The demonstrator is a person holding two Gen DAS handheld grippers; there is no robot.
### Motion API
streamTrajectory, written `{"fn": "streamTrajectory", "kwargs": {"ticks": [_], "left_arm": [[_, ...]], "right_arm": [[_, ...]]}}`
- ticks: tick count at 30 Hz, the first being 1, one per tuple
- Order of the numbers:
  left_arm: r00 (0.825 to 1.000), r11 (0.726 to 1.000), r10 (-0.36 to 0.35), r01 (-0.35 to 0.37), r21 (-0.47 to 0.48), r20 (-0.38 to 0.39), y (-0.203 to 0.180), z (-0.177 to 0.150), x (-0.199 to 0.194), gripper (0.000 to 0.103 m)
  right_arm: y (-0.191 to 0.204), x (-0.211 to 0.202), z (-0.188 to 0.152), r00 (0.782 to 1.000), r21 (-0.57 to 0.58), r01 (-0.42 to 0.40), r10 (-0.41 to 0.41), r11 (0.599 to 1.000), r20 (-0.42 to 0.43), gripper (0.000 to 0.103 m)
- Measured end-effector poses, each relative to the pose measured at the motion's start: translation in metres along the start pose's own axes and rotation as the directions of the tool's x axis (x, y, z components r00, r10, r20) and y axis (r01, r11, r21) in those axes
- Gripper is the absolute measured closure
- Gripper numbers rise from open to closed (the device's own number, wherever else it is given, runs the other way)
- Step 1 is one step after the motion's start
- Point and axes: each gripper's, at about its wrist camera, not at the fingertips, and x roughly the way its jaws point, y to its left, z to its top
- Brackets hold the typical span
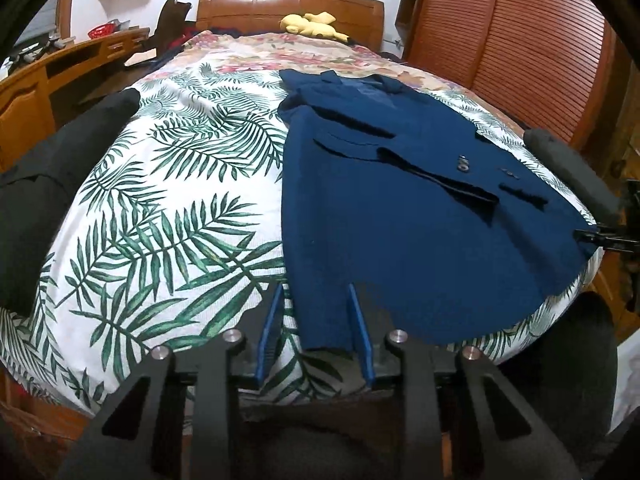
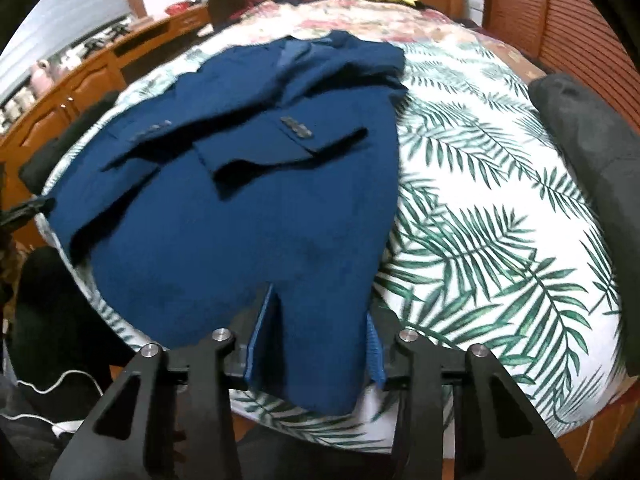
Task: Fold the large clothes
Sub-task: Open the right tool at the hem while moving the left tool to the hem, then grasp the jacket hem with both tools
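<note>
A navy blue suit jacket (image 1: 400, 208) lies flat on the bed, collar toward the headboard, sleeves folded across its front. It also shows in the right wrist view (image 2: 248, 216). My left gripper (image 1: 316, 300) is open at the jacket's near hem corner, with the hem lying between its blue fingers. My right gripper (image 2: 320, 308) is open, its fingers on either side of the other hem corner, which hangs over the bed's near edge. The right gripper's tip also shows in the left wrist view (image 1: 592, 236) at the jacket's right edge.
The bed carries a white palm-leaf cover (image 1: 180, 200). A dark garment (image 1: 48, 184) lies at its left edge, and another dark one (image 2: 592, 160) at its right edge. A yellow plush toy (image 1: 312, 24) sits by the wooden headboard. A wooden desk (image 1: 60, 72) stands at the left, a slatted wardrobe (image 1: 520, 40) at the right.
</note>
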Motion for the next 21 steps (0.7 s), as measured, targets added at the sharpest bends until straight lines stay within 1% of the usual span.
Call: {"fn": "streamTrajectory", "kwargs": {"ticks": [4, 6, 7, 8, 9, 10, 11, 12, 13, 16, 18, 21], "left_arm": [[1.000, 1.000, 0.010, -0.010, 0.001, 0.005, -0.002, -0.001, 0.000, 0.072], [1.000, 1.000, -0.008, 0.008, -0.001, 0.007, -0.004, -0.002, -0.001, 0.075], [1.000, 1.000, -0.013, 0.013, 0.001, 0.006, -0.005, -0.004, -0.002, 0.085], [1.000, 1.000, -0.007, 0.007, 0.010, -0.009, -0.007, -0.004, -0.001, 0.093], [1.000, 1.000, 0.005, -0.005, 0.019, -0.015, -0.009, -0.002, -0.001, 0.096], [1.000, 0.999, 0.012, -0.012, 0.030, -0.015, -0.013, 0.001, -0.003, 0.100], [1.000, 0.999, 0.002, -0.002, 0.037, -0.004, -0.016, 0.005, -0.007, 0.101], [1.000, 0.999, -0.009, 0.009, 0.044, 0.012, -0.020, 0.009, -0.013, 0.101], [0.999, 0.998, -0.016, 0.014, 0.053, 0.039, -0.025, 0.017, -0.023, 0.101], [0.993, 0.997, -0.028, 0.019, 0.074, 0.113, -0.038, 0.039, -0.048, 0.101], [0.987, 0.997, -0.030, 0.017, 0.079, 0.159, -0.044, 0.055, -0.065, 0.101], [0.977, 0.996, -0.032, 0.012, 0.092, 0.213, -0.051, 0.078, -0.084, 0.101]], "right_arm": [[0.002, 0.004, 0.002, 1.000, -0.004, 0.010, -0.010, 1.000, -0.013, 0.062], [0.002, 0.005, 0.001, 1.000, 0.001, 0.009, -0.009, 1.000, -0.018, 0.062], [0.002, 0.004, 0.001, 1.000, 0.004, 0.008, -0.008, 1.000, -0.019, 0.062], [0.001, 0.005, 0.000, 1.000, 0.009, 0.007, -0.007, 1.000, -0.019, 0.062], [0.001, 0.004, 0.001, 1.000, 0.013, 0.006, -0.006, 1.000, -0.022, 0.064], [0.001, 0.004, 0.002, 1.000, 0.013, 0.004, -0.003, 1.000, -0.021, 0.085], [0.005, 0.000, 0.003, 1.000, 0.002, -0.010, 0.010, 1.000, -0.011, 0.097], [0.011, -0.004, 0.007, 1.000, -0.019, -0.009, 0.009, 1.000, 0.000, 0.099], [0.017, -0.011, 0.012, 1.000, -0.038, -0.005, 0.006, 0.999, 0.024, 0.100], [0.026, -0.031, 0.029, 0.995, -0.046, -0.039, 0.043, 0.998, 0.094, 0.101], [0.034, -0.048, 0.043, 0.987, -0.055, -0.037, 0.046, 0.998, 0.156, 0.101], [0.044, -0.075, 0.062, 0.968, -0.050, -0.061, 0.071, 0.997, 0.241, 0.101]]}}
